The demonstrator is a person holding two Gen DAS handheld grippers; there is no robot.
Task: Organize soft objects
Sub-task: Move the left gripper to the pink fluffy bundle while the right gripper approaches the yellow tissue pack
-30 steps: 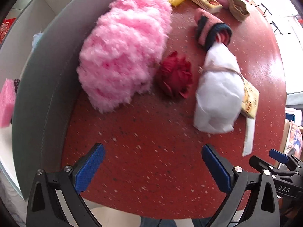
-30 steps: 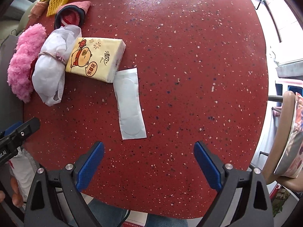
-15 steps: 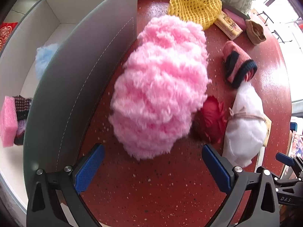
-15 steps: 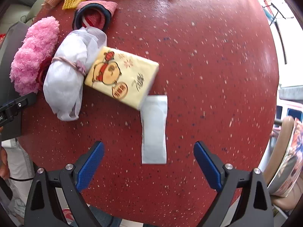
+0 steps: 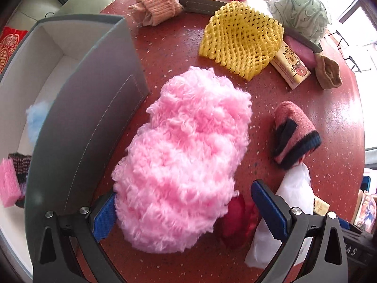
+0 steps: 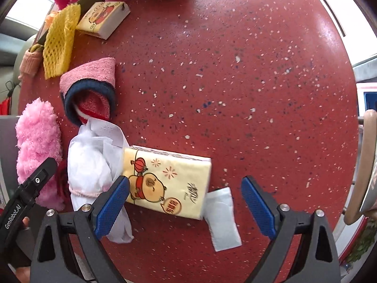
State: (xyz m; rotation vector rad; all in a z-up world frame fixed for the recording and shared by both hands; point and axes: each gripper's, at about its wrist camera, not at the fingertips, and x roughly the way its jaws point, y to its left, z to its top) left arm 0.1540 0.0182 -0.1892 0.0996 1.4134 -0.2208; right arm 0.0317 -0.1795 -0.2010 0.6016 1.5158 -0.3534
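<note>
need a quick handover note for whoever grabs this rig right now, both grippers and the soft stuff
Left hand-held gripper: open, straddling the fluffy pink yarn bundle beside the grey storage box; not gripped yet.
Right hand-held gripper: open, empty, over the yellow cartoon tissue pack.
Done: a pink sponge and blue fluff sit in the box.
Left: white tied cloth bundle, rolled pink-navy sock, yellow foam net remain on the red table.

A red speckled table (image 6: 235, 82) fills both views. At the right edge of the right wrist view stands a tan chair back (image 6: 364, 165); a pale green cushion (image 5: 87, 0) sits upper left in the left wrist view.
</note>
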